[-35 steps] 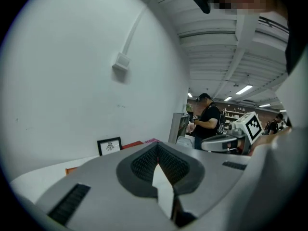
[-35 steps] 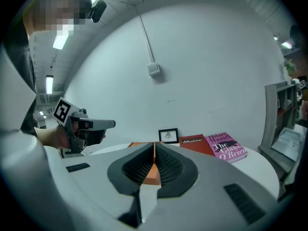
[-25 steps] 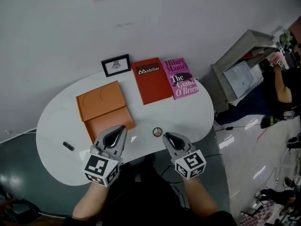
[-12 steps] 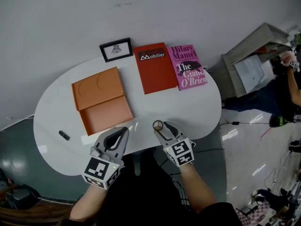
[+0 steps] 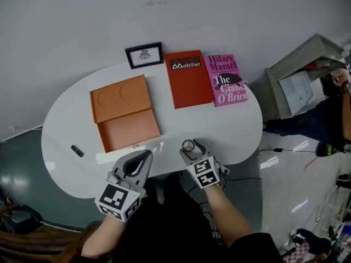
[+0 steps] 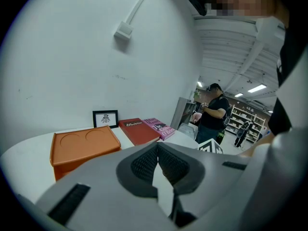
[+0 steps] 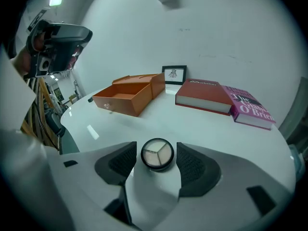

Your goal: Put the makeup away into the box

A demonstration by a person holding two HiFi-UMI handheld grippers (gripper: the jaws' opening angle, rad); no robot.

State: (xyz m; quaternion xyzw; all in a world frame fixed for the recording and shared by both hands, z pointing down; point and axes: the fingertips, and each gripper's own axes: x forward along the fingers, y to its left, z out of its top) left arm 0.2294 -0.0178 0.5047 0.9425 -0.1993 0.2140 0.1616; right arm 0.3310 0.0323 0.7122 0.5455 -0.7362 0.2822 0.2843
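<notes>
The round makeup compact (image 7: 157, 154) lies at the near edge of the table (image 5: 236, 130), squarely between the jaws of the right gripper (image 5: 190, 148), which have just been opening and stand wide without pressing it, while the open orange box (image 5: 129, 130) sits far-left, nearer the empty left gripper (image 5: 146, 155) with its jaws together

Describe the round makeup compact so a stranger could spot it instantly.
On the white kidney-shaped table, look to the near edge, in front of the red book. The compact lies flat between the right gripper's jaws, which have just been opening and don't press it. It's the only small black-rimmed disc, with three pale powder wedges inside.
</notes>
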